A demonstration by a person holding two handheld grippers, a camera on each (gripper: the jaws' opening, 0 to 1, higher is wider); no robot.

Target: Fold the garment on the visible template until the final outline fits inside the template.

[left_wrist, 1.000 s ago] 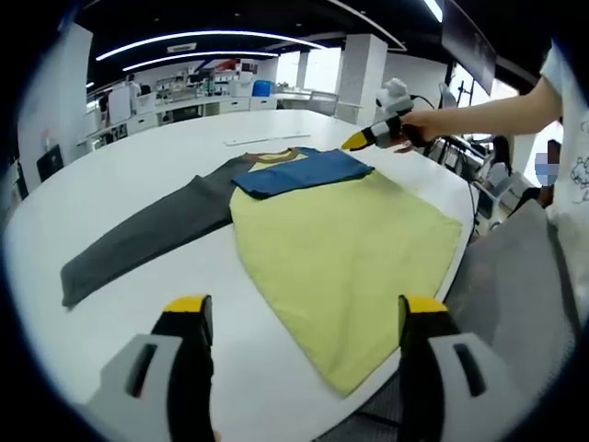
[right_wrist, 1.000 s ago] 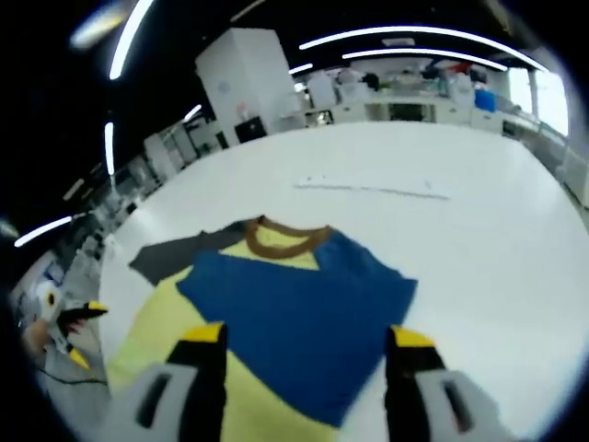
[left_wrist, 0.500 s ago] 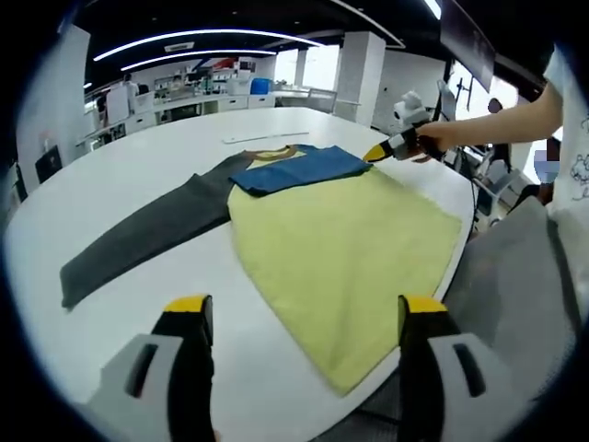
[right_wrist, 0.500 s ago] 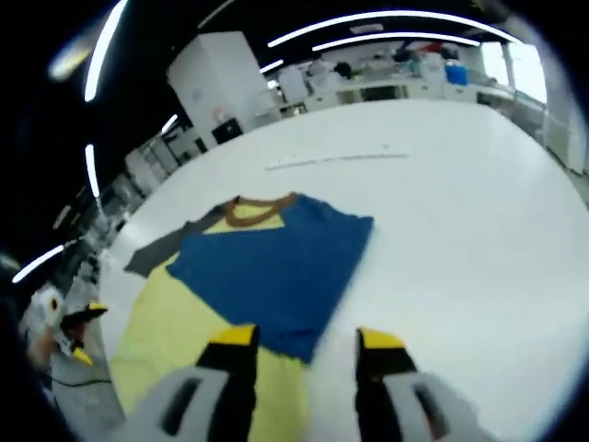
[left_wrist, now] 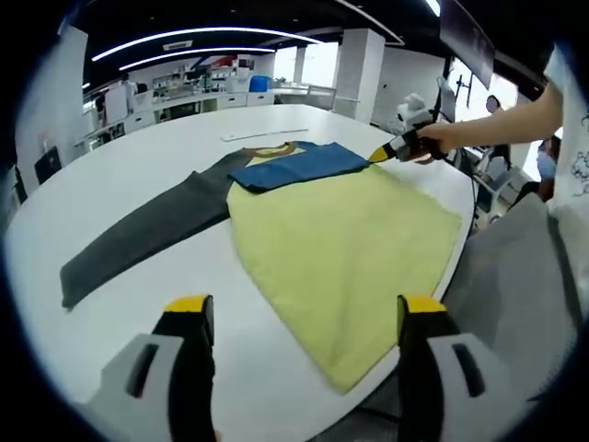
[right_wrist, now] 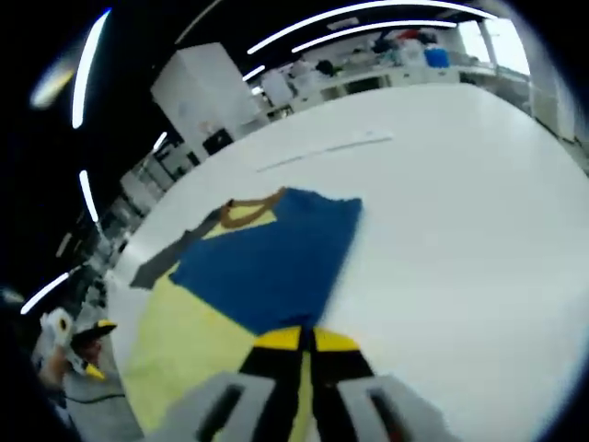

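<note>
Long-sleeved shirt (left_wrist: 340, 239) spread on a round white table (left_wrist: 138, 166) in an open-plan lab.

Ceiling light strips (left_wrist: 193, 37) overhead, a white pillar (left_wrist: 361, 69) and cluttered benches (left_wrist: 184, 92) behind. Yellow body nearest, blue sleeve (left_wrist: 299, 166) folded across the chest below the brown collar (right_wrist: 241, 215), dark grey sleeve (left_wrist: 138, 235) stretched out flat toward the table's far side. Left gripper (left_wrist: 299, 318) held back at the table edge, jaws wide apart, hem of the shirt just ahead and untouched. Right gripper (right_wrist: 307, 339) with yellow tips pressed together at the near edge of the blue sleeve; cannot tell whether cloth is pinched. A thin pale strip (right_wrist: 324, 151) lying farther off on the table.
</note>
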